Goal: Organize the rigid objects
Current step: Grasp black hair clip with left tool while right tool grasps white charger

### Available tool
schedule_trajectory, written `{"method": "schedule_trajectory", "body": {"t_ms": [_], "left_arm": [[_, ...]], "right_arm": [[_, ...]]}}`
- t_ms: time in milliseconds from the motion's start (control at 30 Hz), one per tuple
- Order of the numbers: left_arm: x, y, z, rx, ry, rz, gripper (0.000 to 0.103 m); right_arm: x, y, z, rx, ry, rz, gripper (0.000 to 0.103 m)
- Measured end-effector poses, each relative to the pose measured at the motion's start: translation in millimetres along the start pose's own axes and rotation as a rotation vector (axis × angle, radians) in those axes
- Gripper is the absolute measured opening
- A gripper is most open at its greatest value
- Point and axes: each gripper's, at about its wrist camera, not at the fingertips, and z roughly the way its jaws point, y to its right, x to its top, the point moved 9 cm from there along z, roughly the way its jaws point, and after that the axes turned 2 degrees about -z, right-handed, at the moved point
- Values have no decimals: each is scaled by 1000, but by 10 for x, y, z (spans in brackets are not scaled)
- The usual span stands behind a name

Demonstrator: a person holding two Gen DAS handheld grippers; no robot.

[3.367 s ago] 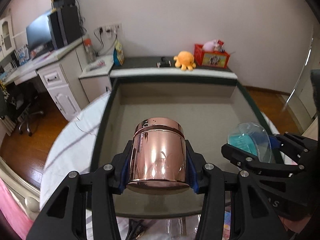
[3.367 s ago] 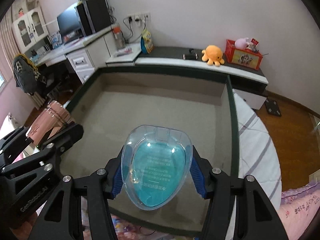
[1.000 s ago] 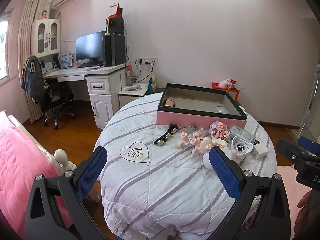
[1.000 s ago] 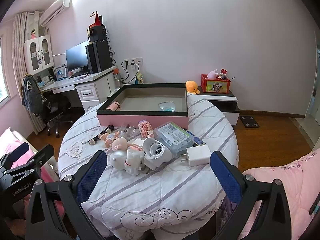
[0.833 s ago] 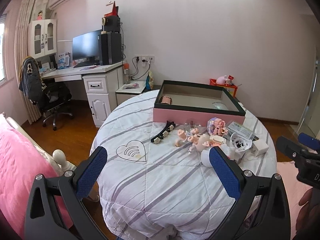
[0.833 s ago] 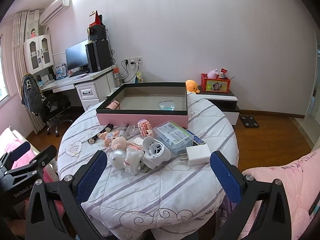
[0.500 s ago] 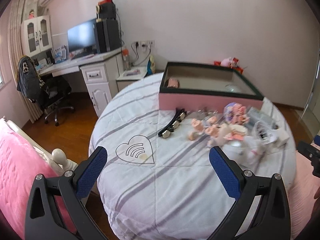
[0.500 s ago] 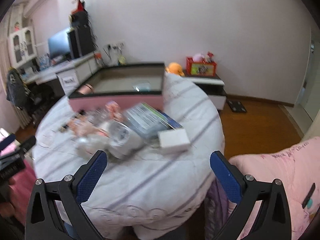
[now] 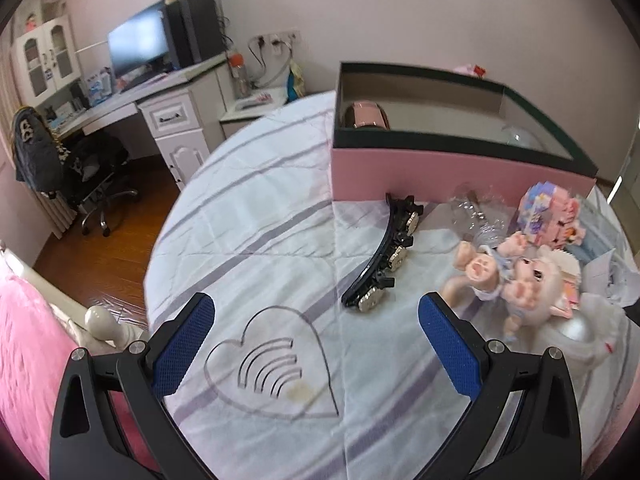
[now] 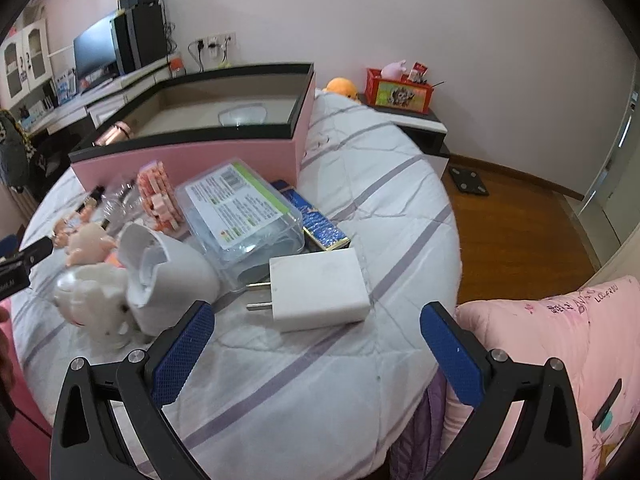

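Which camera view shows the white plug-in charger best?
The right wrist view: the white charger lies whole and near on the bedspread, its two prongs visible, just ahead of the open right gripper. The left wrist view does not show it.

text: none legible | clear box (image 10: 240, 216) label: print too small; blurred

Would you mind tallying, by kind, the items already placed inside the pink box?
Rose-gold metal canister: 1
Clear plastic case: 1
Total in the pink box: 2
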Motion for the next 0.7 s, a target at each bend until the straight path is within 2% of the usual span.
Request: {"method": "schedule_trajectory", "body": {"t_ms": [367, 500, 633, 700], "left_arm": [[220, 262, 380, -65, -74, 93, 100], [272, 343, 421, -141, -86, 82, 86], [266, 460, 372, -192, -79, 106, 53], [263, 529, 342, -208, -77, 121, 42]], "right_arm": [[66, -3, 271, 22, -35, -9, 101], [92, -54, 300, 49, -25, -19, 93], [124, -92, 280, 65, -12, -29, 67], [124, -88, 278, 71, -16, -28, 67]]}}
